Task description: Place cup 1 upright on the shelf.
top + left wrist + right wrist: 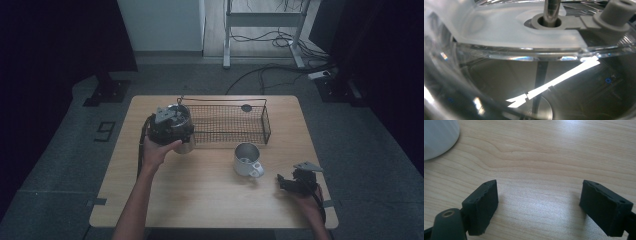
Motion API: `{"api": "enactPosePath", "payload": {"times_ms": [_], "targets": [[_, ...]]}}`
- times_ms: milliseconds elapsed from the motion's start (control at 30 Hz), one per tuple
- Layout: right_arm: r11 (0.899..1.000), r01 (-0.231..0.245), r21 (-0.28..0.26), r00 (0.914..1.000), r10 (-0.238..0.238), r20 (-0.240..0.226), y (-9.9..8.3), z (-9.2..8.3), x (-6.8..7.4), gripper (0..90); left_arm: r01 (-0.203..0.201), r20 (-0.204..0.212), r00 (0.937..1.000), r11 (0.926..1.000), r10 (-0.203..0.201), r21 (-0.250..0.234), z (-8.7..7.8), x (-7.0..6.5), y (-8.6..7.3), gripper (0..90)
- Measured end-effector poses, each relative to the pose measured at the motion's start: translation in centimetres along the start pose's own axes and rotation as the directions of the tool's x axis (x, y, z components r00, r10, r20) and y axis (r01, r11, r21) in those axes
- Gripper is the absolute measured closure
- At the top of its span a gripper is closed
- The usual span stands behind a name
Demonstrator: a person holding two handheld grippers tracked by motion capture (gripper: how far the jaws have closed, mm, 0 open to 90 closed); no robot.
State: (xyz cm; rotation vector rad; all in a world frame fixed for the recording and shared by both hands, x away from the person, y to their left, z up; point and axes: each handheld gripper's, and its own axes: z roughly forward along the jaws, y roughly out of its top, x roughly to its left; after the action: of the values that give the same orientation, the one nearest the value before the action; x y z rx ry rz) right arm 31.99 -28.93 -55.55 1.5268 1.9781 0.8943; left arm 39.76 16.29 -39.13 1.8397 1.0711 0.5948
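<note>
My left gripper [172, 129] is pressed against a clear, shiny jug [186, 142] at the left end of a wire basket [230, 131]; a hand holds it from below. Its jaws are hidden. In the left gripper view the jug's clear lid [506, 27] sits very close, with a metal rod [551, 10] through a grey hub and a grey knob [617, 13]. My right gripper [286, 181] rests low over the table's front right. Its black jaws stand wide apart with nothing between them, as the right gripper [539, 205] view shows over bare wood.
A white mug [246, 159] stands between the two grippers, its handle toward the front right; its side [437, 137] shows in the right gripper view. A small dark disc [246, 107] lies in the basket. The wooden table [200, 195] has free room in front.
</note>
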Motion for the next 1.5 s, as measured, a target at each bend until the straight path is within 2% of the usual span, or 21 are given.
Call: {"api": "enactPosePath", "payload": {"times_ms": [133,267,733,1033,1500], "targets": [[1.0,0.002,0.001,1.0,-0.002,0.0,0.0,0.0,0.0,14.5,-0.002,0.002,1.0,1.0,0.002,-0.004,0.2,0.0,0.4,4.1],[1.0,0.002,0.002,1.0,-0.002,-0.001,0.0,0.0,0.0,14.6,0.012,0.009,0.9999,0.9999,-0.012,-0.01,0.3,0.2,0.8,4.1],[1.0,0.002,-0.001,1.0,-0.002,0.0,0.0,0.0,0.0,14.6,-0.002,0.001,1.0,1.0,0.002,-0.003,0.7,0.2,2.1,4.1],[1.0,0.002,-0.001,1.0,-0.002,0.0,0.0,0.0,0.0,14.6,0.002,0.007,1.0,0.9998,-0.001,-0.021,0.9,0.2,3.1,4.1],[1.0,0.002,-0.002,1.0,-0.002,0.0,0.0,0.0,0.0,14.6,-0.008,-0.004,1.0,0.9998,0.008,-0.02,1.5,0.2,4.1,4.1]]}}
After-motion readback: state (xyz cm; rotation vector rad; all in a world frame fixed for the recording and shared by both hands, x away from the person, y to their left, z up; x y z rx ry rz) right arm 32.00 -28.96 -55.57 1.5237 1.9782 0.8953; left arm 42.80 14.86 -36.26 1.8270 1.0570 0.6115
